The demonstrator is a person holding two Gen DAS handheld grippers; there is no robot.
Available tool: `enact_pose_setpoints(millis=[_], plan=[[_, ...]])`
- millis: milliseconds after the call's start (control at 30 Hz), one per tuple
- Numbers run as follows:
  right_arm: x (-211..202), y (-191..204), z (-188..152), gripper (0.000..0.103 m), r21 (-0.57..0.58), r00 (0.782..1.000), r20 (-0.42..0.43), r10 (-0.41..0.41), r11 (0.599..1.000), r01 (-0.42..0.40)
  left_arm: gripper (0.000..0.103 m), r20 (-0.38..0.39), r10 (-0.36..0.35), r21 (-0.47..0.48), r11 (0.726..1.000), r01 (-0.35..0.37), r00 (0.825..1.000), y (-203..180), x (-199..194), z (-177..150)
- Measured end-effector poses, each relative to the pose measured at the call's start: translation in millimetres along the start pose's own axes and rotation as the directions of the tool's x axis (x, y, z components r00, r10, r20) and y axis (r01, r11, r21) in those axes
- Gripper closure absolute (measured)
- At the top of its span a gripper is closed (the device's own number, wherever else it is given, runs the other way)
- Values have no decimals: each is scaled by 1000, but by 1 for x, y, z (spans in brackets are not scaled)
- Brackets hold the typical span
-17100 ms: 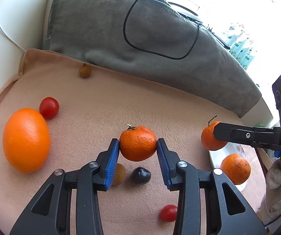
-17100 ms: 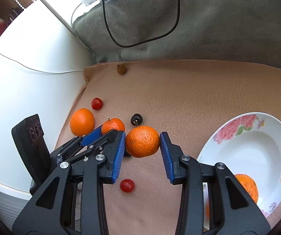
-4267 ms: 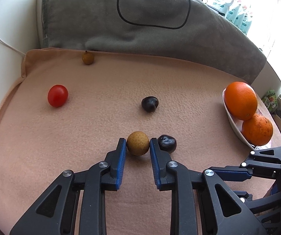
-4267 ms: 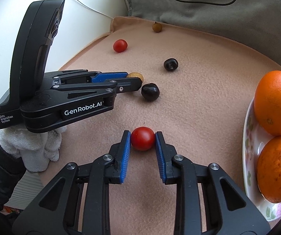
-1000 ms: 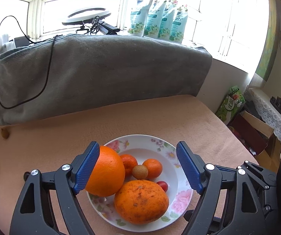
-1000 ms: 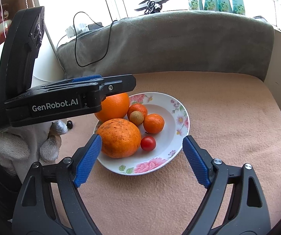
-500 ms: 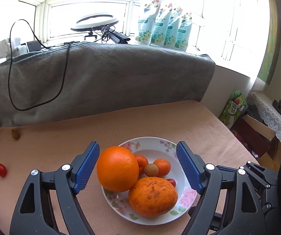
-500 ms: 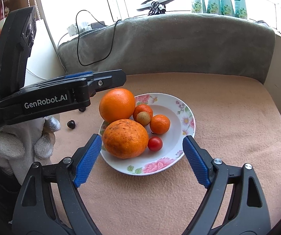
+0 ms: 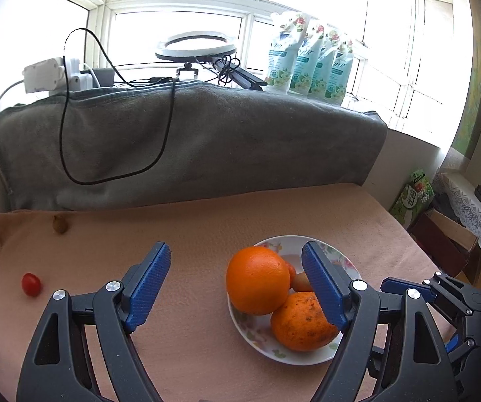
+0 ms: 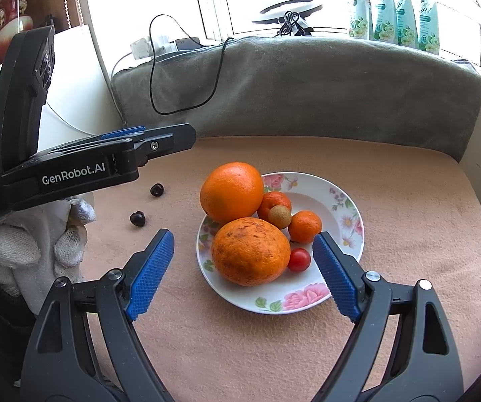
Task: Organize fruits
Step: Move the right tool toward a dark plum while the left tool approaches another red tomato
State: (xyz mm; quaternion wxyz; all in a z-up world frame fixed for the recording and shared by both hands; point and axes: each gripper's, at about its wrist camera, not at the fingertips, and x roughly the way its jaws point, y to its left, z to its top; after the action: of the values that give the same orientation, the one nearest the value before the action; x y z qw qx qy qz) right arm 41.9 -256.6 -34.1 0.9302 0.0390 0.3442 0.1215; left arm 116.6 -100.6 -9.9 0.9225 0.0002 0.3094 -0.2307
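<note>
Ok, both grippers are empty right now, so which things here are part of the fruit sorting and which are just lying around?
Part of the job:
- floral plate with large orange, speckled orange, two mandarins, longan, cherry tomato
- loose on the blanket: two dark fruits, red tomato, brown fruit

Just lying about:
- grey towel
- black cable
- ring light
- refill pouches

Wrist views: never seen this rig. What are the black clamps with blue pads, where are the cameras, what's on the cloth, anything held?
No robot here: a person holds a two-finger gripper in each hand, with a fisheye camera on each looking along its fingers. The left gripper and right gripper are both open and hold nothing. A gloved hand holds the left one. On the peach cloth a flowered plate holds oranges, a longan and a cherry tomato. Still loose: two dark fruits, another tomato, a brown fruit.
</note>
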Motion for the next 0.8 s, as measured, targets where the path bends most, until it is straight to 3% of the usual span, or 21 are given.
enact_pose_setpoints(millis=[333,800], plan=[[7,34,13,16,-47,999,8,37,998,-36,22,17,89,-74,993,-87,996,62,-20,-7],[37,85,21,16,-115,989,-34,144,982,-147,22,-1,240,-179,955,-236,971,153,-39,-29]])
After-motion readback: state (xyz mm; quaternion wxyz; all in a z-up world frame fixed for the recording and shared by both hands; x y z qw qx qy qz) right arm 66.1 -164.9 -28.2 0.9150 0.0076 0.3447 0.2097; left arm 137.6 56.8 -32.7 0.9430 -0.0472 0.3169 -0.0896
